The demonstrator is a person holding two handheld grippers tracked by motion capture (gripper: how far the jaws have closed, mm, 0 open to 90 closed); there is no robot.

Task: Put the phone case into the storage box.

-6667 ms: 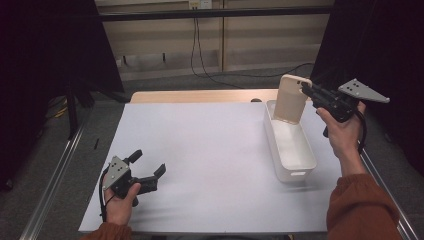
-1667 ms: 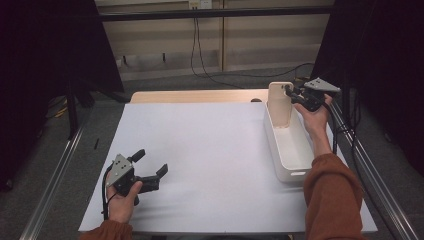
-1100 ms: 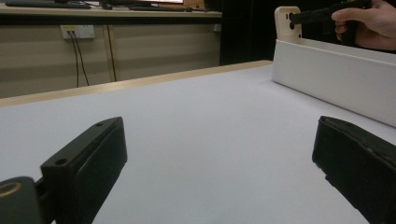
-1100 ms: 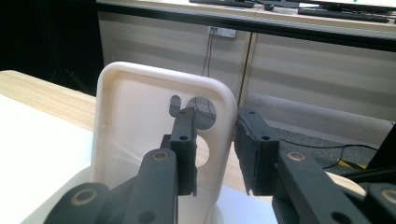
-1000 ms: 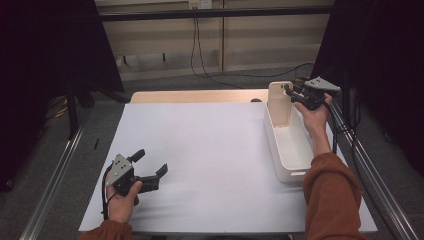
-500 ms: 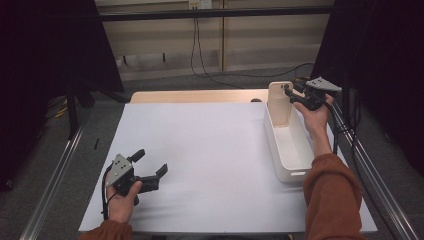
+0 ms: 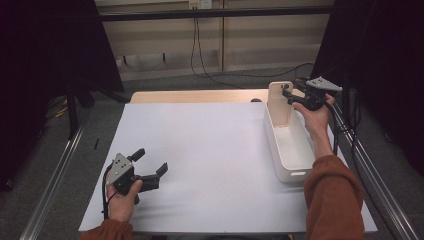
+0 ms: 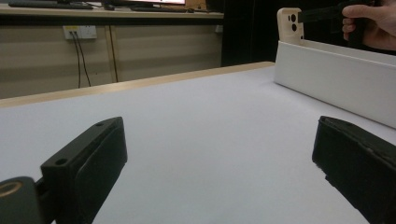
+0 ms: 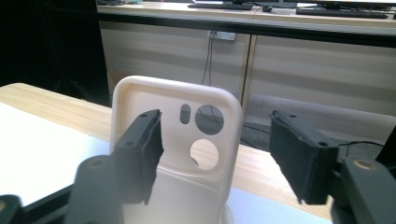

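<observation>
The right gripper [image 7: 289,95] is hovering at the far right, wrist raised, its jaws having just been opening, pads pressing on nothing. The left gripper [image 7: 150,165] is resting low at the near left, jaws standing wide apart.

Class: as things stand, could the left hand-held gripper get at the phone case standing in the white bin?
Probably not without moving: the left hand-held gripper sits near the table's front left, the phone case at the white bin's far end. Nothing lies between.

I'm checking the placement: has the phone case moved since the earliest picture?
Yes. The phone case went down from above the white bin and now stands inside its far end, right gripper just opening.
</observation>
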